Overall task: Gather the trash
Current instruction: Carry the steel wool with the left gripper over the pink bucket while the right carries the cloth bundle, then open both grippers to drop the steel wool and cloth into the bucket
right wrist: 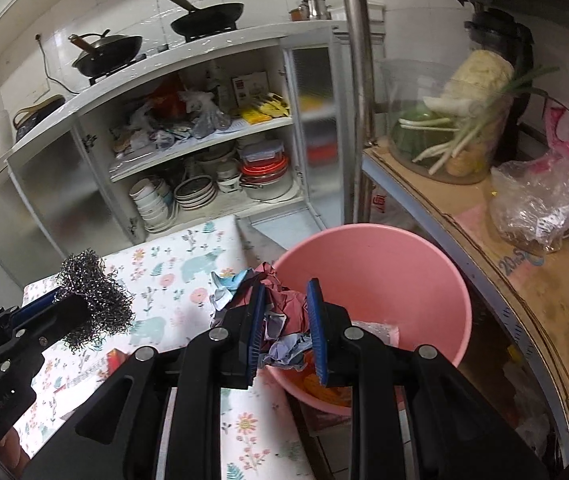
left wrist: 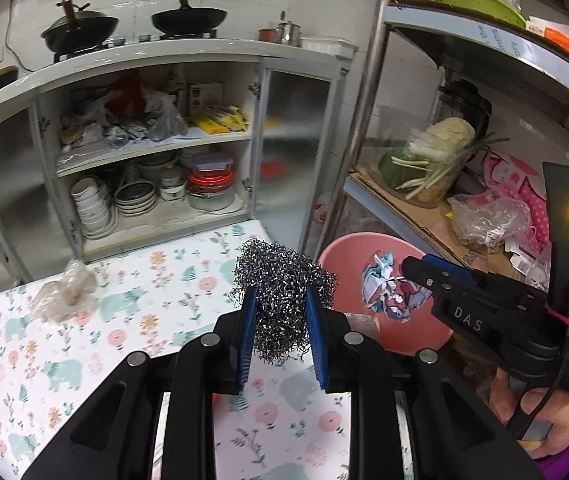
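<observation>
My left gripper [left wrist: 282, 300] is shut on a steel wool scrubber [left wrist: 280, 280] and holds it above the floral tablecloth [left wrist: 156, 280], close to the pink basin [left wrist: 348, 256]. My right gripper [right wrist: 286, 292] is shut on a crumpled paper wad [right wrist: 280, 312] at the pink basin's [right wrist: 384, 264] near left rim. In the left wrist view the right gripper [left wrist: 412, 276] holds the wad [left wrist: 384, 292] over the basin. In the right wrist view the left gripper [right wrist: 60, 308] with the scrubber [right wrist: 92, 300] is at the left. A crumpled plastic wrap [left wrist: 64, 292] lies on the table's far left.
An open cabinet [left wrist: 156, 160] with bowls and bags stands behind the table, with woks on top. A metal shelf rack [right wrist: 484, 260] to the right holds vegetables and plastic bags on cardboard. Some orange scraps lie in the basin bottom.
</observation>
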A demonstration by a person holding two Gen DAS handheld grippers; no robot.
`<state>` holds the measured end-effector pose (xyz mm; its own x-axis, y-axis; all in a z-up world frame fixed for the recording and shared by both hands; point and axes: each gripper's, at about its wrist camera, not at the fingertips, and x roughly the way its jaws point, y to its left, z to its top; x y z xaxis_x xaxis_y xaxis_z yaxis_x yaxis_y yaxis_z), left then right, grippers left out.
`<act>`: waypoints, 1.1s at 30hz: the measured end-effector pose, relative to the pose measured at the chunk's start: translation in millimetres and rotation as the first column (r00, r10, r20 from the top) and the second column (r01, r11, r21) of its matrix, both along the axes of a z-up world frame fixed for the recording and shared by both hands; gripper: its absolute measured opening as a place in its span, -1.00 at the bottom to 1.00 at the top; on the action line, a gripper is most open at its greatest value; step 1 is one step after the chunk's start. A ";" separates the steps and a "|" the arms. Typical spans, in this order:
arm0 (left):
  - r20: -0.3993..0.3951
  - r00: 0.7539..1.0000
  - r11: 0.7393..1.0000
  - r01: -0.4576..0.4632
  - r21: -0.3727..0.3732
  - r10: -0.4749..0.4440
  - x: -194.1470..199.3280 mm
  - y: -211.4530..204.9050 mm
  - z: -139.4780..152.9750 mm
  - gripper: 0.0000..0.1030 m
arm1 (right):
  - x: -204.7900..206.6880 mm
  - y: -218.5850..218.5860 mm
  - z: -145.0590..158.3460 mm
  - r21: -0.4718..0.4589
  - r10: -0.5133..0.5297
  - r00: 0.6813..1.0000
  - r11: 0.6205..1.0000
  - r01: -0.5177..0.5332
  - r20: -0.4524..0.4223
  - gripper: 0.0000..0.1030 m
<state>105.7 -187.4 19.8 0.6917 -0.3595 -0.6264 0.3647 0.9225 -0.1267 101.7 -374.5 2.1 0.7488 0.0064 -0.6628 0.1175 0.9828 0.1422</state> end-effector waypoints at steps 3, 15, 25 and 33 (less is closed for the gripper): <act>-0.003 1.000 1.000 0.021 0.004 -0.021 4.4 -11.5 -2.3 -0.55 | 0.8 -6.5 -2.9 0.001 -0.014 1.000 1.000 0.014 -0.006 -0.57; -0.024 0.996 0.996 0.086 0.021 -0.086 19.6 -49.7 -14.7 -0.55 | 7.2 -26.1 -17.7 -0.003 -0.060 0.997 0.998 0.060 -0.039 -0.57; -0.068 0.987 0.989 0.145 0.030 -0.143 35.7 -96.0 -37.4 -0.55 | 15.5 -61.1 -39.1 -0.021 -0.150 0.985 0.989 0.149 -0.081 -0.57; -0.109 0.981 0.985 0.165 0.055 -0.159 49.8 -119.9 -61.7 -0.55 | 23.4 -73.5 -54.4 -0.035 -0.166 0.979 0.986 0.163 -0.116 -0.57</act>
